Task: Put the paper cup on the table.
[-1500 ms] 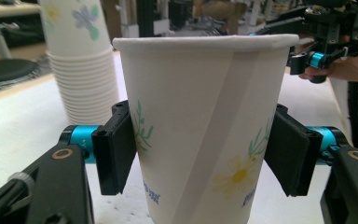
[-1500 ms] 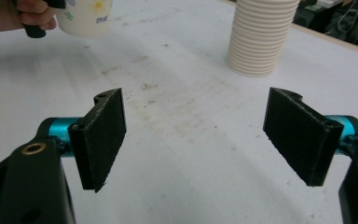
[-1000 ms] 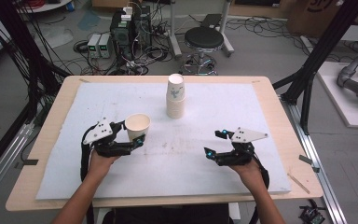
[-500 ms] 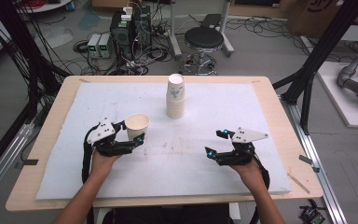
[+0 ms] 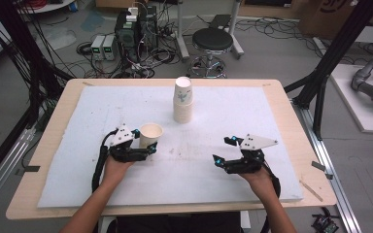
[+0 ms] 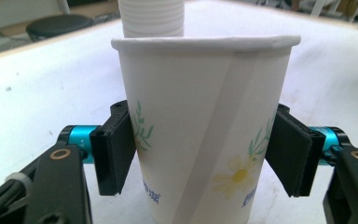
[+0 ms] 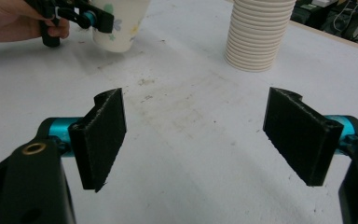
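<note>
**One cup gripped, one stack standing, two grippers on the mat**

A single paper cup stands upright on the white mat, left of centre. The left gripper has it: in the left gripper view the two black pads press against opposite sides of the cup, low on its wall, just over the printed leaves and daisy. The cup's mouth faces up and its base looks to be on the mat or barely off it; I cannot tell which.

One stack of cups stands upright near the far middle of the mat, well apart from the held cup. In the right gripper view the stack shows many ribbed rims; the exact number cannot be counted.

The right gripper sits right of centre, held low over the mat with its jaws spread wide and nothing between them. Its view shows both pads apart over bare, faintly smudged mat.

Two hands: the left hand and the right hand each grasp one gripper. The mat lies on a wooden table.
</note>
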`<state>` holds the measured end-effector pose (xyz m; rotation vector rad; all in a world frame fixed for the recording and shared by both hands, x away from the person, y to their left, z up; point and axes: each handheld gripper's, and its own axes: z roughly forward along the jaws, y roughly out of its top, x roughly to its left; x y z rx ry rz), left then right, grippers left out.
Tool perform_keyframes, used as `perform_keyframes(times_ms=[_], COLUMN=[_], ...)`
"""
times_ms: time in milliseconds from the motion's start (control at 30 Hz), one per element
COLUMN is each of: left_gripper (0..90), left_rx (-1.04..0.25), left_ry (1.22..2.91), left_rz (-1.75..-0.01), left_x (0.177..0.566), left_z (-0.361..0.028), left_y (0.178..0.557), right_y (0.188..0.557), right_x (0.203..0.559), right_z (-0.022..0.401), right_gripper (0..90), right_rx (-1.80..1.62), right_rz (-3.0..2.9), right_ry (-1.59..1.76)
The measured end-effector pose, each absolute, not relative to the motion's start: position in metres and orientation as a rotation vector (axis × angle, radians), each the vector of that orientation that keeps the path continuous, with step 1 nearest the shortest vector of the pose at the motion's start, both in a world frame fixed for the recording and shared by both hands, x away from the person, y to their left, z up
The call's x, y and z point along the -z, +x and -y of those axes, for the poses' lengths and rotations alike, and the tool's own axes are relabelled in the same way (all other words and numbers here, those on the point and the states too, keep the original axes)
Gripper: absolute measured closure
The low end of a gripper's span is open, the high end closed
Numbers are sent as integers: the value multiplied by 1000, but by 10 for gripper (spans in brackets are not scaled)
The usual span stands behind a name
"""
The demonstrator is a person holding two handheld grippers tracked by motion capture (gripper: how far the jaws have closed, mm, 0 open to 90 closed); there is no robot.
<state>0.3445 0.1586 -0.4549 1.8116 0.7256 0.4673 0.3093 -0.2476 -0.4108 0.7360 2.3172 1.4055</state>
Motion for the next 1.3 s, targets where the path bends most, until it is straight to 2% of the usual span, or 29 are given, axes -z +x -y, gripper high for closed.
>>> perform_keyframes(times_ms=[500, 567, 633, 700, 1100, 1300], left_gripper=[302, 274, 184, 164, 164, 164], left_rx=[-465, -457, -449, -432, -426, -455], left_ry=[1930, 1933, 1932, 1925, 1746, 1591], left_rz=[-783, -787, -817, -822, -733, -708], left_x=[453, 454, 454, 454, 440, 428], left_z=[-163, -165, -168, -172, -219, -238], left_y=[337, 337, 336, 334, 306, 299], right_y=[308, 308, 307, 307, 307, 307], right_x=[409, 409, 409, 409, 410, 410], right_z=[250, 251, 251, 252, 260, 267], right_gripper=[216, 216, 216, 216, 216, 216], right_rx=[-1399, -1399, -1399, -1398, -1385, -1382], right_rz=[-2313, -2312, -2314, -2313, -2300, -2275], right_ry=[732, 731, 733, 733, 774, 793])
